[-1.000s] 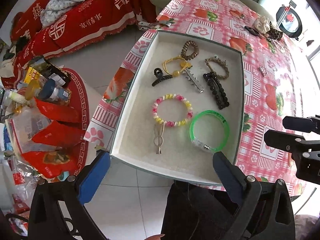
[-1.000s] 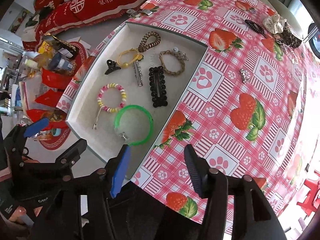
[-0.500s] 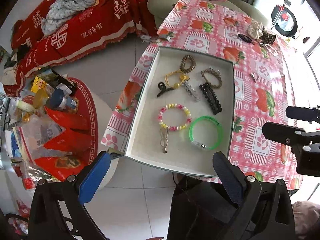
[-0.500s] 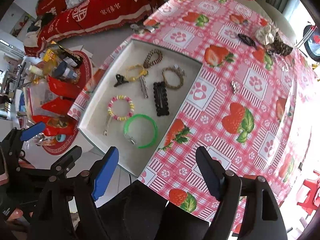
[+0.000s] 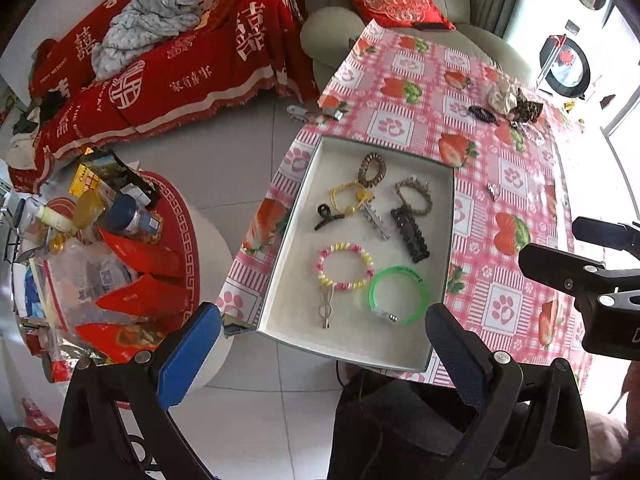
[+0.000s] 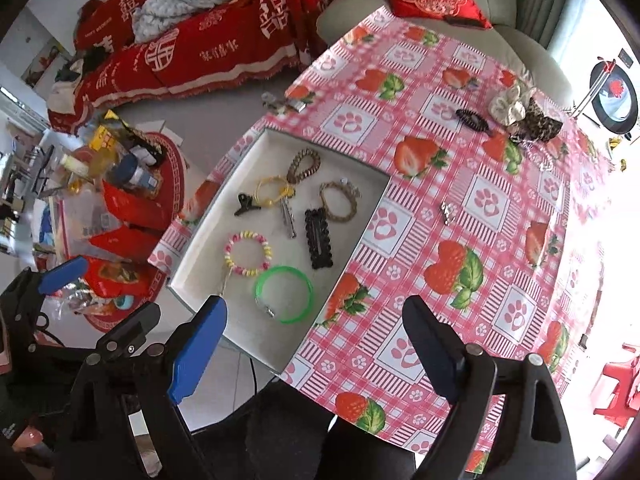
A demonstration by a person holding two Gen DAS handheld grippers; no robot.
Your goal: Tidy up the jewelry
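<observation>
Only the right wrist view shows the red plastic chair (image 6: 618, 384). Left gripper (image 5: 320, 344) and right gripper (image 6: 316, 344) gape wide, empty, above the white rectangular tray's (image 5: 280, 264) near edge; the small silver trinket (image 6: 447, 212) is indistinct.

The left gripper (image 5: 320, 344) hangs with its blue-padded fingers (image 5: 188, 354) spread wide and empty, above the near edge of a shallow white rectangular tray (image 5: 288, 264) resting on a pink strawberry-and-paw-print tablecloth (image 5: 504, 184). Inside the tray lie a translucent green plastic bangle (image 5: 399, 295), a pink-and-yellow beaded bracelet (image 5: 345, 266) touching a slim metal hair clip (image 5: 325, 309), a long black studded barrette (image 5: 410, 233), a brown coiled hair tie (image 5: 372, 169), a yellow elastic hair tie (image 5: 348, 198) and a small black claw clip (image 5: 325, 216). The black right gripper (image 5: 592, 276) juts in at the right edge over the tablecloth, well apart from the tray.
</observation>
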